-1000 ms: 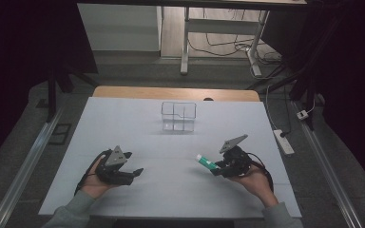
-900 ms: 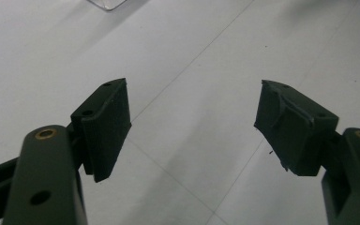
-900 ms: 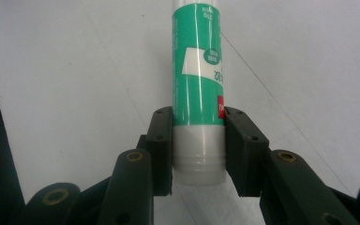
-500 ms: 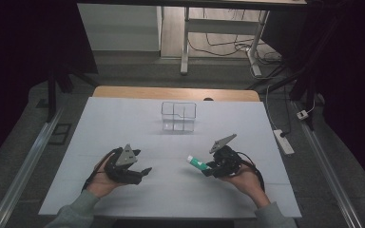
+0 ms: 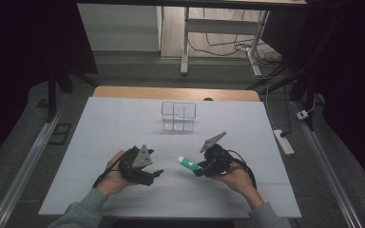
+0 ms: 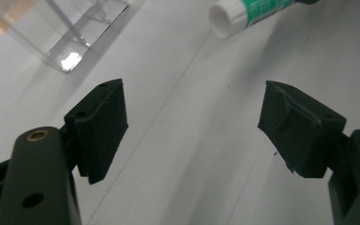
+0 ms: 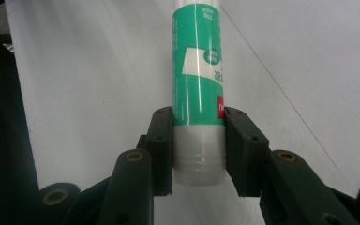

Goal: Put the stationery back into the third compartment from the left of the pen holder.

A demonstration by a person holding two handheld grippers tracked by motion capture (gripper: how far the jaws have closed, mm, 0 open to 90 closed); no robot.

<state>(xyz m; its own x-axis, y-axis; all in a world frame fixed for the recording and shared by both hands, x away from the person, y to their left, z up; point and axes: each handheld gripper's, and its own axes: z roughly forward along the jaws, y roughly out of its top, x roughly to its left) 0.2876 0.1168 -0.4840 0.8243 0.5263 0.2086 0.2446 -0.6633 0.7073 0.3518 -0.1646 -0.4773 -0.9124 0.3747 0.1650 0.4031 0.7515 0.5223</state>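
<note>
Two grippers, one item in hand. Right gripper (image 5: 200, 168): jaws clamped on the white base end of a green-and-white glue stick (image 5: 187, 163), white cap pointing left toward the other hand; stick held just above the white table (image 5: 266, 142), near edge, right of centre. Left gripper (image 5: 153, 175): jaws standing wide apart, nothing between them, facing the stick's cap (image 6: 225, 21). Change over the last second: both hands have drifted inward toward each other, narrowing the gap; the grip on the stick is unchanged. Clear compartment organiser (image 5: 178, 116): far centre of the table, well apart from both hands, unmoved. Judgement: the closing gap suggests a hand-over or a cap pull by the open left gripper comes next.
</note>
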